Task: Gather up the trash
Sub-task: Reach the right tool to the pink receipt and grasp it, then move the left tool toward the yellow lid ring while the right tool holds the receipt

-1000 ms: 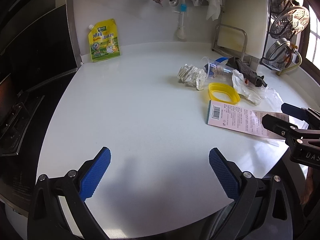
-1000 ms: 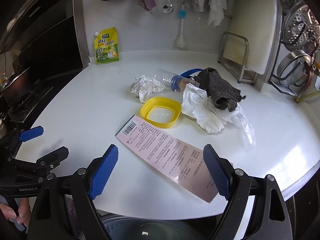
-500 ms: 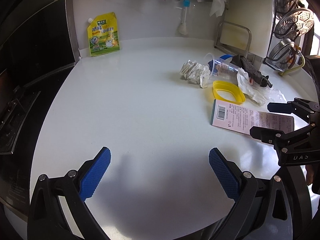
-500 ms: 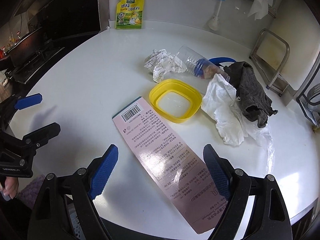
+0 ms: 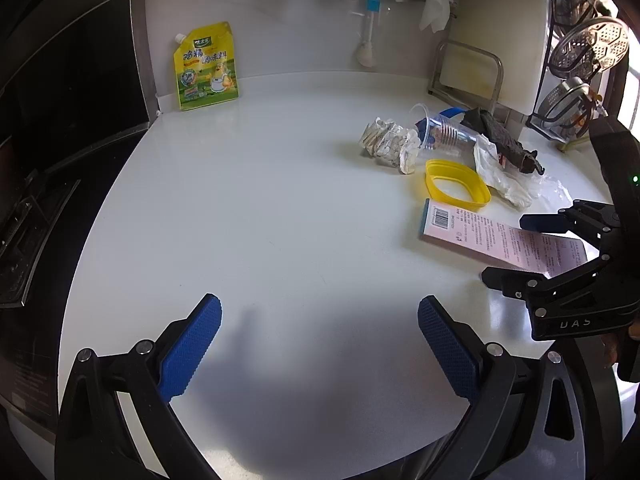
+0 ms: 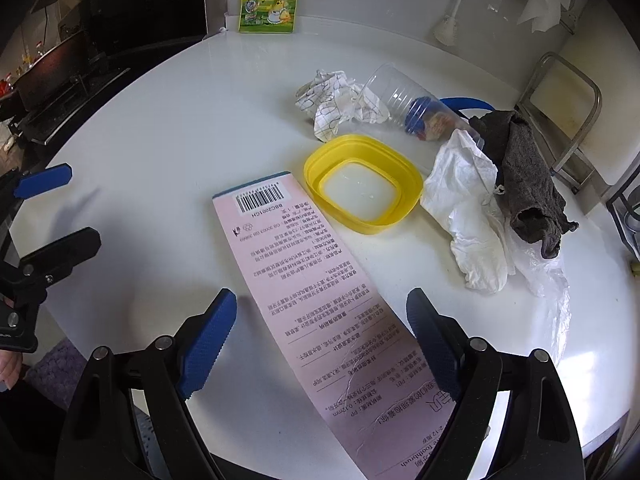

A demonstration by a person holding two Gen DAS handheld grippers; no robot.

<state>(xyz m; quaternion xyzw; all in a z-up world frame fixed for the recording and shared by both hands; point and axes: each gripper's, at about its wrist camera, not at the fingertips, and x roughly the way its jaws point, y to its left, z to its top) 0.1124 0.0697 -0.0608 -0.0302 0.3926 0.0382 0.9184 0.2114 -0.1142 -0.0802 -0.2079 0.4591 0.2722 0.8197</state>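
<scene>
Lower now than a second ago, the right gripper (image 6: 320,336) straddles the long pink printed cardboard package (image 6: 320,300), jaws spread wide, gripping nothing; the package's near end runs out of view. Beyond lie a yellow plastic lid (image 6: 362,184), crumpled paper (image 6: 332,100) and a tipped clear plastic cup (image 6: 408,104), its contents unclear. Wide open and empty, the left gripper (image 5: 320,340) hovers over the bare white counter (image 5: 260,220).
</scene>
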